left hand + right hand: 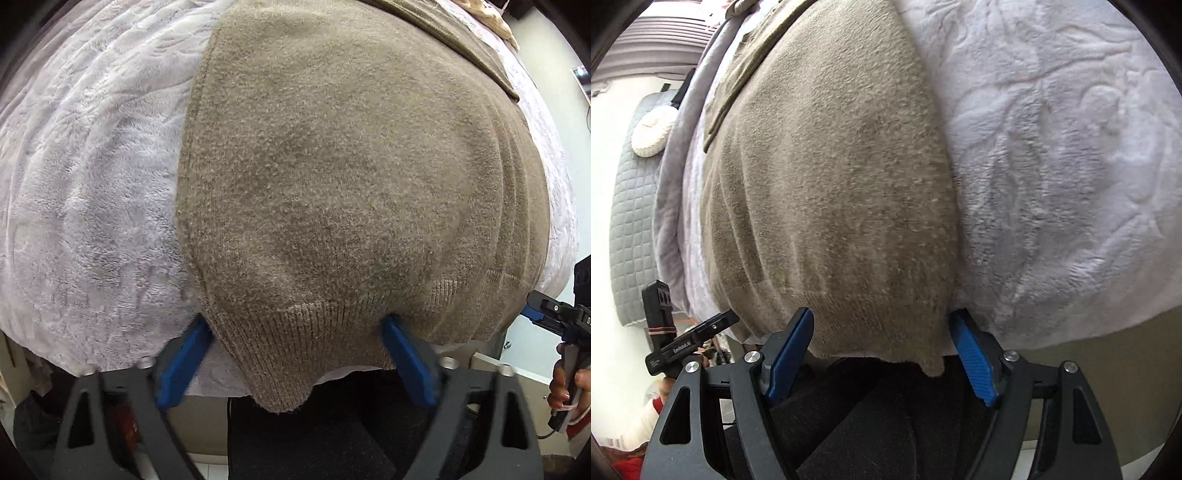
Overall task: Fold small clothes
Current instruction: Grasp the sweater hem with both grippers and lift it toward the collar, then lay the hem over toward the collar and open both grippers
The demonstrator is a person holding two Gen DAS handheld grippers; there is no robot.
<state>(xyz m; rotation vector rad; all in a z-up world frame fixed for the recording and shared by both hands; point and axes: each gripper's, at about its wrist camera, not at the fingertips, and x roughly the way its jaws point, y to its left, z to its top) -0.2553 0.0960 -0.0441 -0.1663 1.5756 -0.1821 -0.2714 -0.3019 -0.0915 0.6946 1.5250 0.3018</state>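
A tan knit sweater [332, 177] lies flat on a pale plush blanket [92, 184], its ribbed hem [295, 350] hanging over the near edge of the bed. My left gripper [295, 328] points steeply down at the hem's left corner. Its blue pads [192, 350] stand apart on either side of the ribbing and do not visibly clamp it. In the right wrist view my right gripper [881, 319] straddles the sweater's [831, 184] other hem corner, with its blue pads [971, 354] wide apart. Each gripper shows at the edge of the other's view: right gripper [554, 314], left gripper [694, 343].
The blanket [1052, 166] ends just below the hem. The person's dark trousers [332, 435] are beneath it. A hand [569, 384] holds the right gripper's handle. Left of the bed, a grey quilted mat [631, 229] with a white round cushion [652, 129] lies on the floor.
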